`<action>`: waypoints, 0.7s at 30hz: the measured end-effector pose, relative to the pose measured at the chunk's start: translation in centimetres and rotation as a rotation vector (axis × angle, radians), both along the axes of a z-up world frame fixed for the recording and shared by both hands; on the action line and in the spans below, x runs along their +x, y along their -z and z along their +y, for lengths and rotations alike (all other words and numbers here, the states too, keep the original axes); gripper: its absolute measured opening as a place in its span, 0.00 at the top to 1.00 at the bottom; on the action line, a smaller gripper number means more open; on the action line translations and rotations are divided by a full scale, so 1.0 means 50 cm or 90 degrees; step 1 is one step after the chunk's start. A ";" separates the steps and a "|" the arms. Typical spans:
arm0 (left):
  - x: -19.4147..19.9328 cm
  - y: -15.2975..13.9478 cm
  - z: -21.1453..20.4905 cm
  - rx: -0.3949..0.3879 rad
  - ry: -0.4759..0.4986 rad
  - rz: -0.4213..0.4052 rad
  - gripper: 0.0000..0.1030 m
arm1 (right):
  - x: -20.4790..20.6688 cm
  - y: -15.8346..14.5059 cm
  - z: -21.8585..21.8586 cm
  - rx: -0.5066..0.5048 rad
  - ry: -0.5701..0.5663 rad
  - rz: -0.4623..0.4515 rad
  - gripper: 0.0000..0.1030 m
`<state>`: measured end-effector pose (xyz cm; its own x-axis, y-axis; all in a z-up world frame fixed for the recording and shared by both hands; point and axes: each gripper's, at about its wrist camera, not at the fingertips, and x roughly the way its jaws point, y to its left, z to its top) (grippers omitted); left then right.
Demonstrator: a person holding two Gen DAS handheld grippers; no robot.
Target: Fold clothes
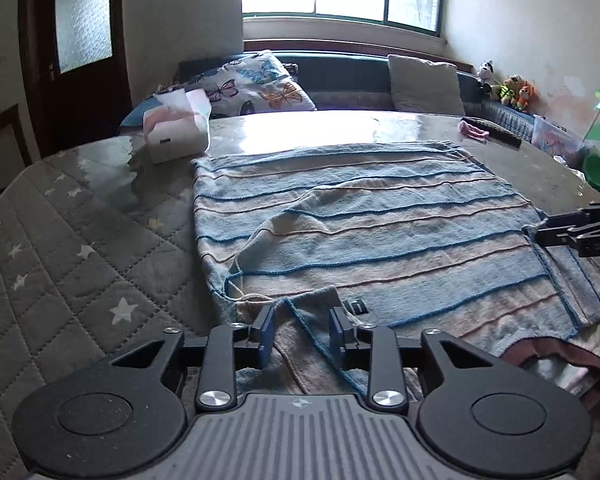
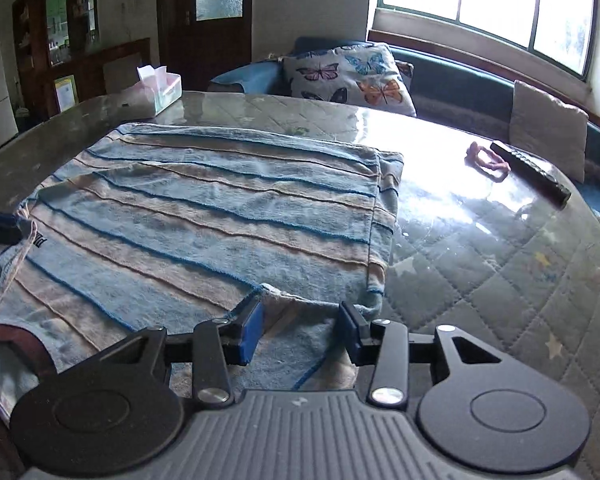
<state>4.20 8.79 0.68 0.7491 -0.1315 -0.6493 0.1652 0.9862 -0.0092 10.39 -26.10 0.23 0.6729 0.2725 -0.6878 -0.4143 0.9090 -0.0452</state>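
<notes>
While the striped garment [image 1: 360, 224] lies spread flat across the middle of the glass-topped desk [image 2: 480, 216], the left claw [image 1: 302, 330] stands part open astride its near hem, pads not pressing; the right claw [image 2: 300, 330] likewise gapes over the near right corner. Bare desk lies beyond the right edge; the tissue box [image 1: 176, 132] sits just beside the far left corner.

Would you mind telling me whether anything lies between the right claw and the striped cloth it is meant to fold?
Nothing visible does. The right claw sits right at the near edge of the striped cloth, its pads apart with a raised fold of cloth between them. The remote and pink item lie far off on the table.
</notes>
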 end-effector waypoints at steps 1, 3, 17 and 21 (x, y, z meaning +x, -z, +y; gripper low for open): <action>-0.006 -0.002 -0.002 0.004 0.004 -0.003 0.62 | -0.001 0.002 0.003 -0.003 -0.002 0.000 0.59; -0.021 -0.004 -0.007 0.013 0.014 -0.006 0.56 | -0.014 -0.001 0.006 -0.007 -0.013 -0.001 0.58; -0.140 0.019 -0.044 0.056 0.072 -0.011 0.34 | -0.163 -0.012 0.030 -0.057 -0.106 -0.017 0.45; -0.157 0.021 -0.045 0.064 0.077 -0.013 0.34 | -0.192 -0.012 0.038 -0.061 -0.124 -0.017 0.45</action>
<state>-3.65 6.53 -0.38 0.7450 -0.1572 -0.6483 0.2821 0.9549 0.0927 0.80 -24.21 0.84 0.6326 0.3334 -0.6991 -0.5790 0.8030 -0.1411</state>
